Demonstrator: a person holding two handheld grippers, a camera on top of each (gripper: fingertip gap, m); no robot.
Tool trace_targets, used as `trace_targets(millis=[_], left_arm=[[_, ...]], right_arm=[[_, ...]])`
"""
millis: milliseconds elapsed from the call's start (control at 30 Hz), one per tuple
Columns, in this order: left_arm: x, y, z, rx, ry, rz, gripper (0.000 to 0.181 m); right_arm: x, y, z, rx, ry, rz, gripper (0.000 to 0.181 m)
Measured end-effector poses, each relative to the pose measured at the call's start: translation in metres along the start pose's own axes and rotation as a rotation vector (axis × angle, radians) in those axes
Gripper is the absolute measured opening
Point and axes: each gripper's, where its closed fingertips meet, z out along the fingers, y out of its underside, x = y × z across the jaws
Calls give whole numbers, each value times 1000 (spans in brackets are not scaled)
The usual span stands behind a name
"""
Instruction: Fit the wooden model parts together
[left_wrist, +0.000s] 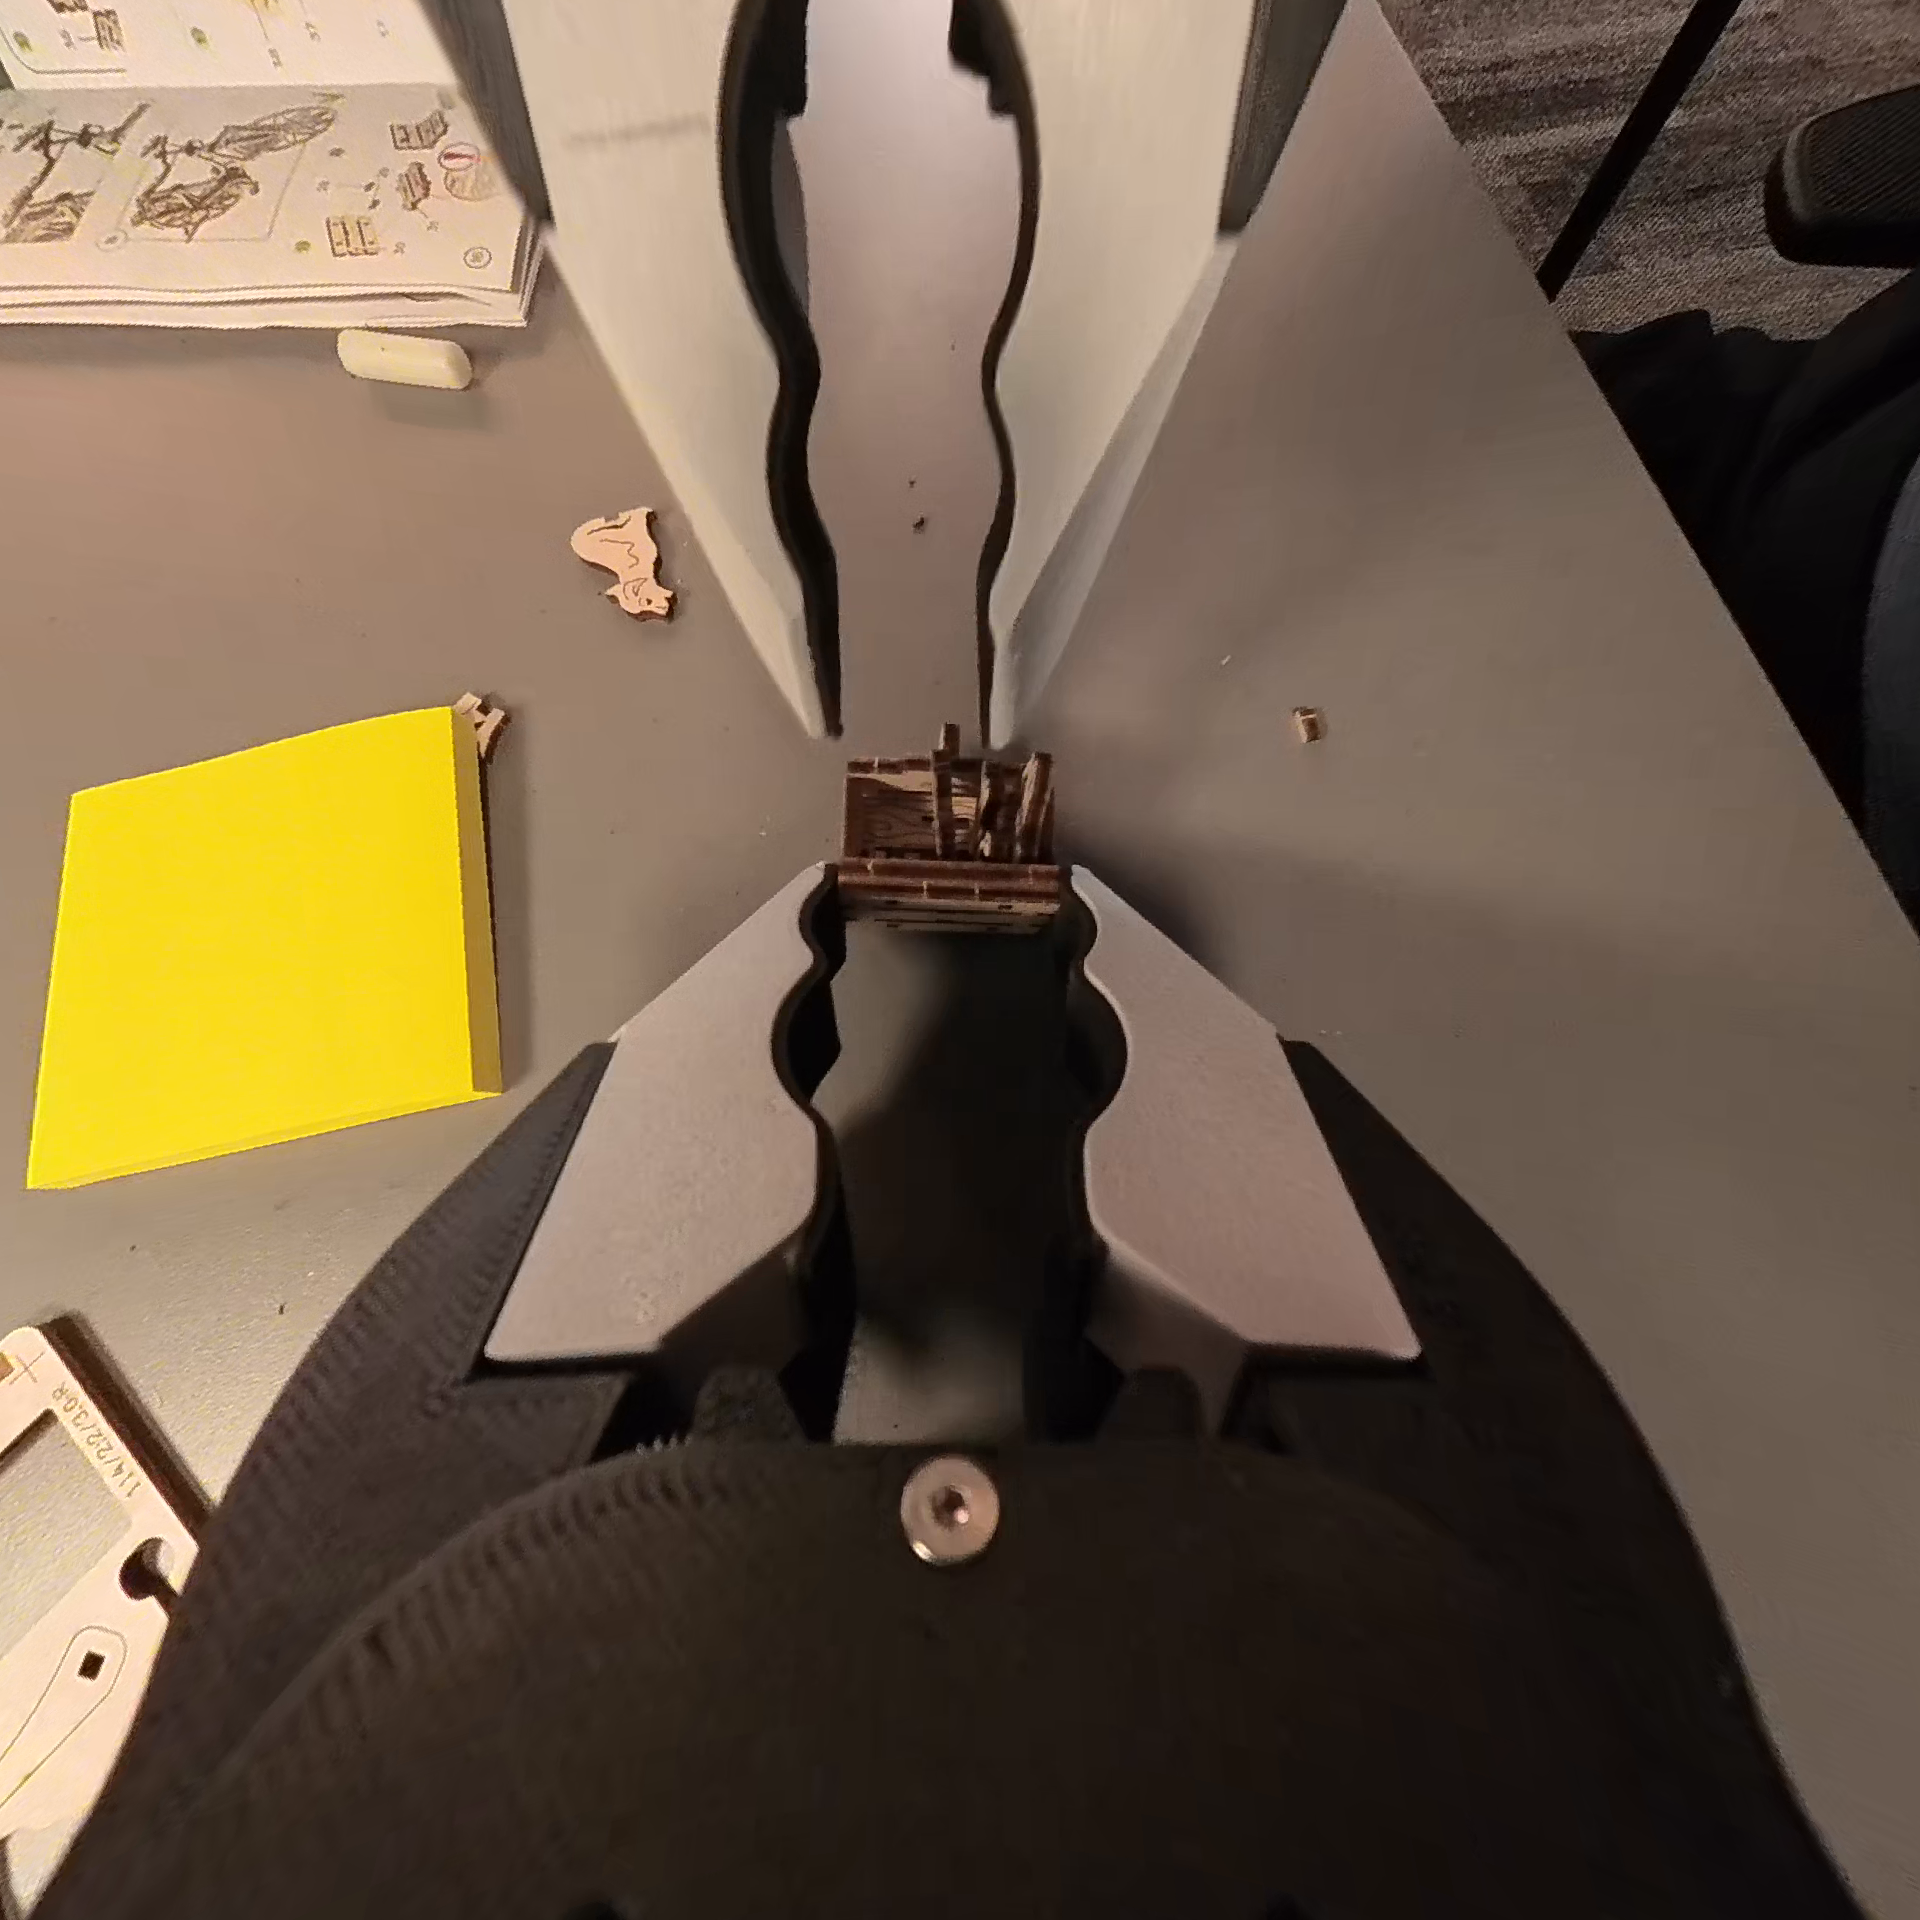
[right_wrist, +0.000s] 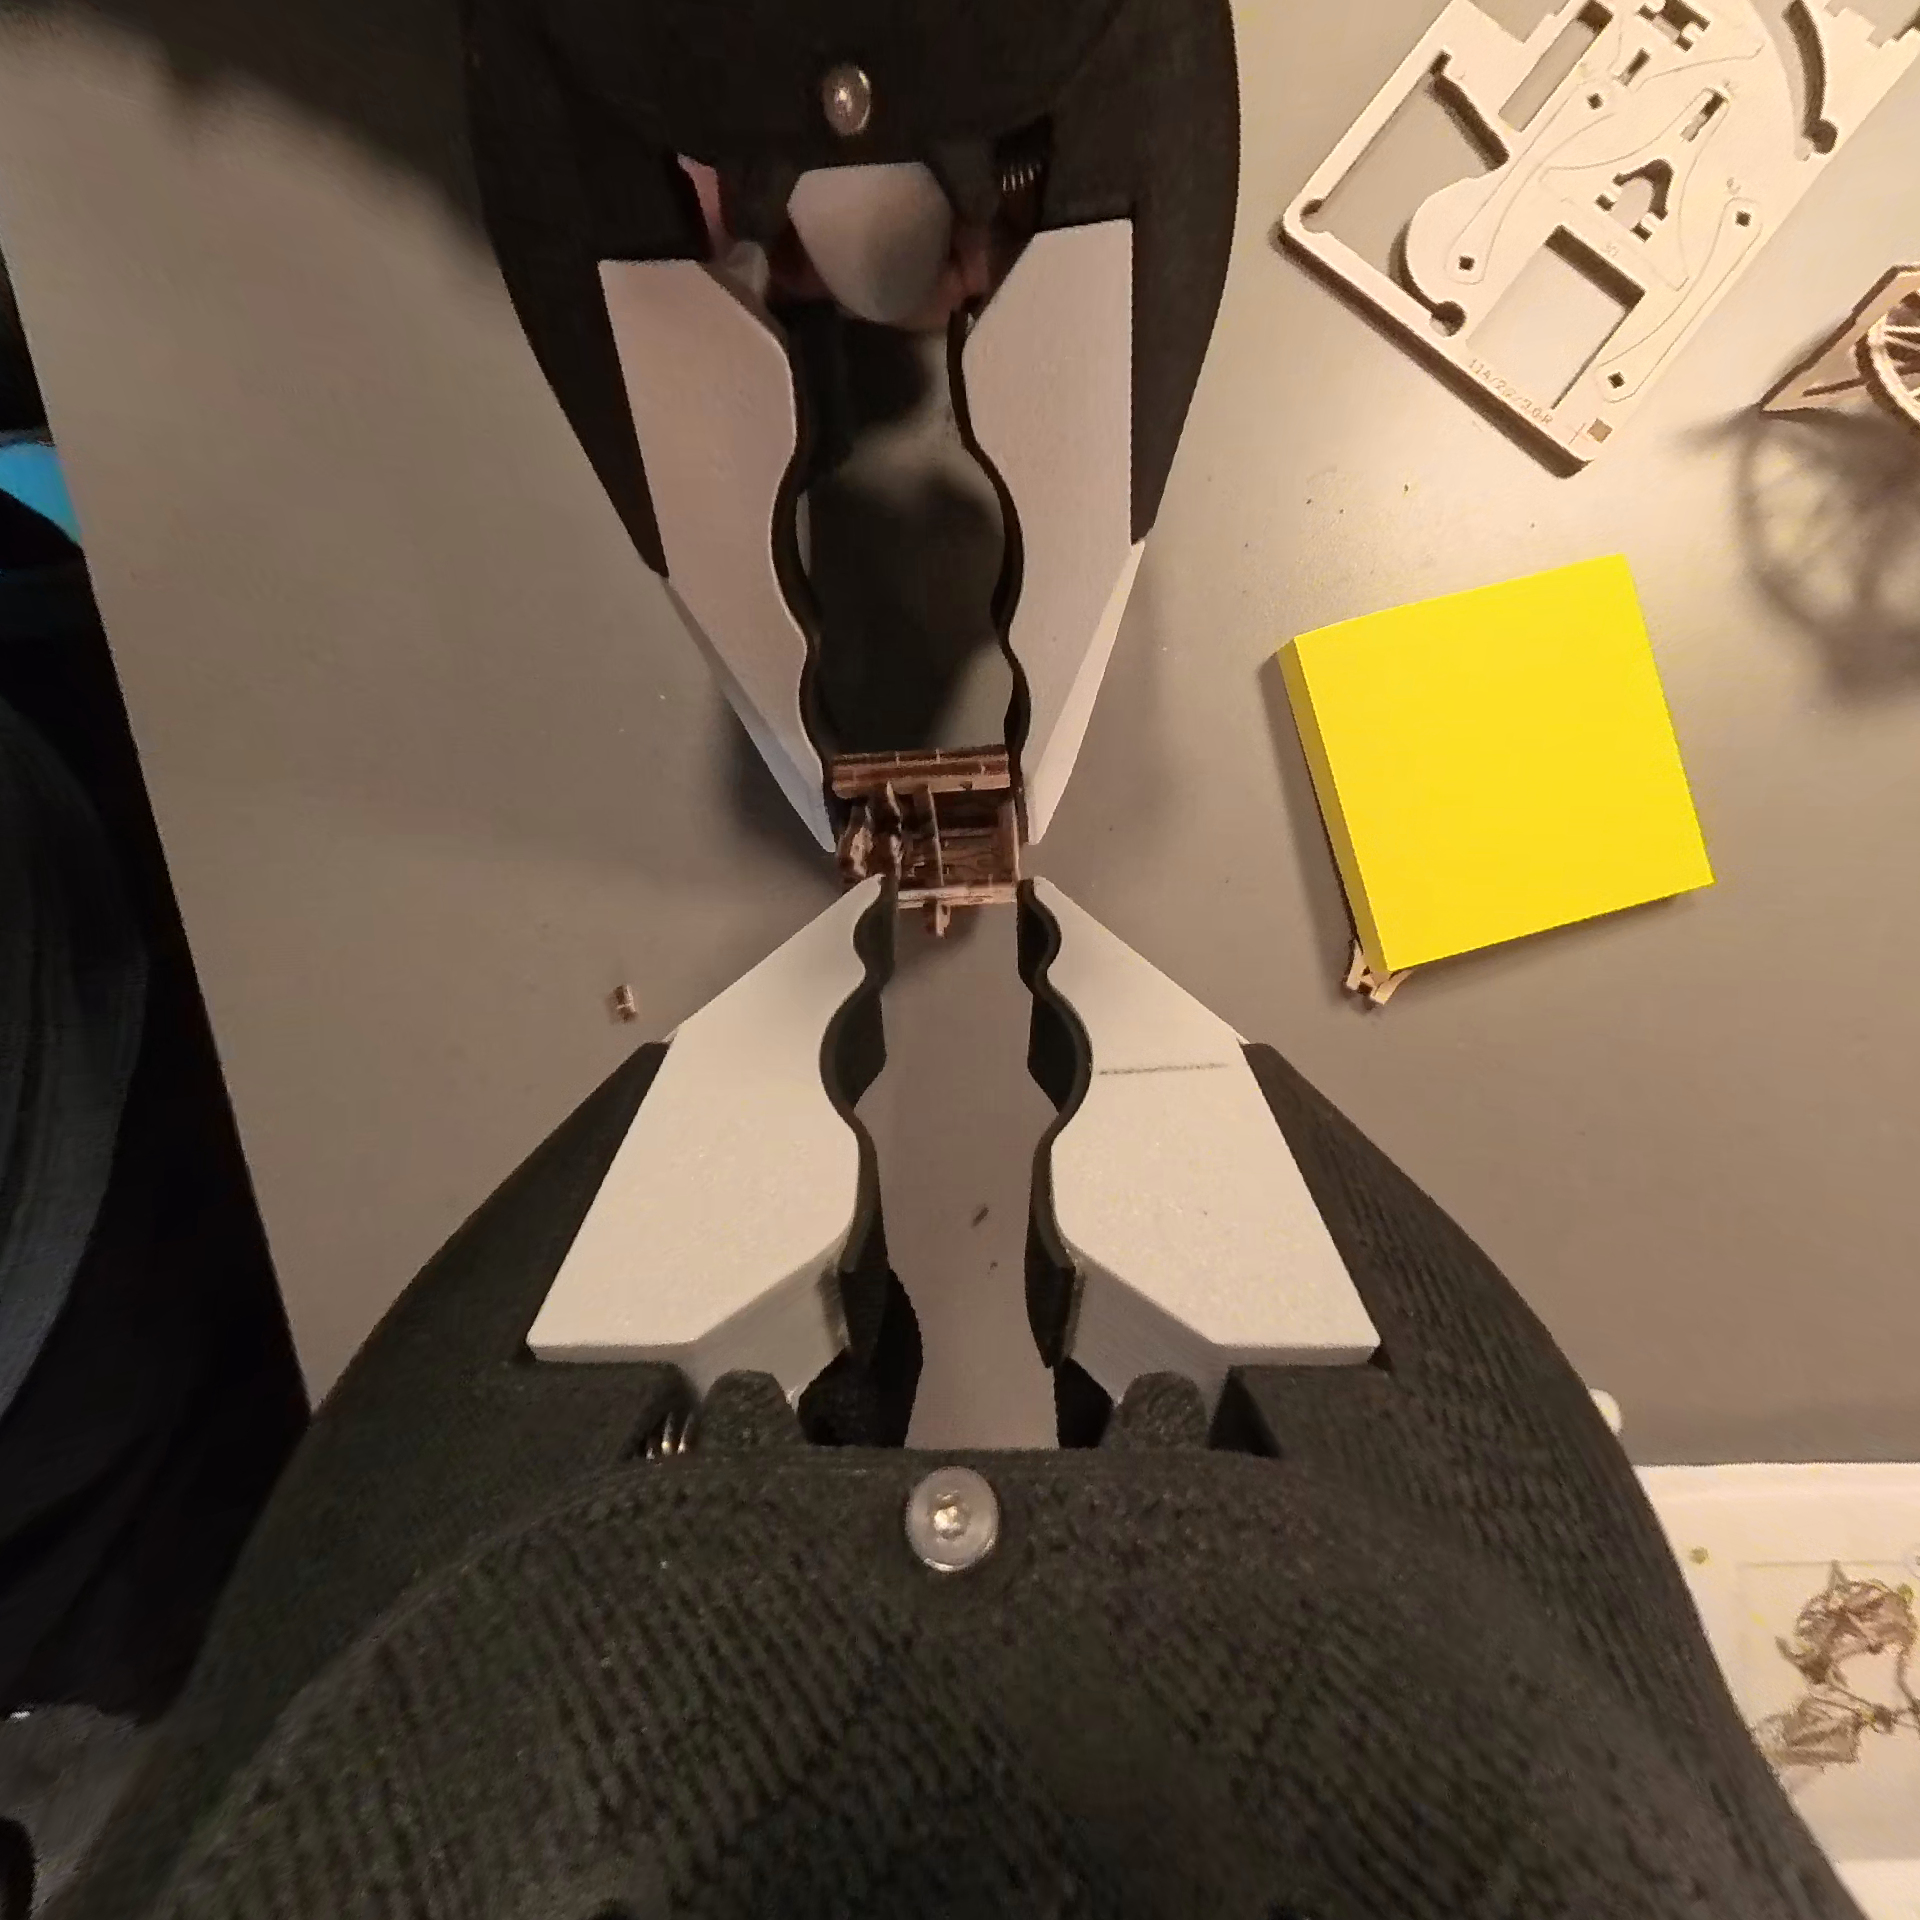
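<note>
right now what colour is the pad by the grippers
Bright yellow pad, plain; clearest in the right wrist view.

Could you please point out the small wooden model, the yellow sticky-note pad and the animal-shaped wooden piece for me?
small wooden model (left_wrist: 951, 831), left wrist view, its middle.
yellow sticky-note pad (right_wrist: 1496, 758), right wrist view, middle of top sheet.
animal-shaped wooden piece (left_wrist: 623, 561), left wrist view, its body.

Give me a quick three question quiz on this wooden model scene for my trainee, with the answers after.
1. True or false: the left gripper is shut on the small brown wooden model block.
2. Which loose part lies against a corner of the square yellow sticky-note pad: A, a small notched wooden piece; B, a metal screw?
3. Fill in: the right gripper faces the block with its jaws ____.

Key: 1 true. 2 A. 3 open.
</note>
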Motion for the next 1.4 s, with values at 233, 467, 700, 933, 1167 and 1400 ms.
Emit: trace_targets(millis=[233,467,700,933,1167,1400], left_arm=[[0,0,0,0,2,-3,39],[0,0,0,0,5,-8,39],[0,0,0,1,6,-12,39],[1,0,1,1,16,-26,39],[2,0,2,-2,22,-29,39],[2,0,2,-2,23,-30,39]], right_arm=[[-3,2,-6,34,5,-15,11],[68,37,-24,67,207,209,17],[72,56,-5,42,88,278,32],[68,61,-12,3,85,192,28],[88,38,4,37,144,247,24],[92,31,14,43,161,250,9]])
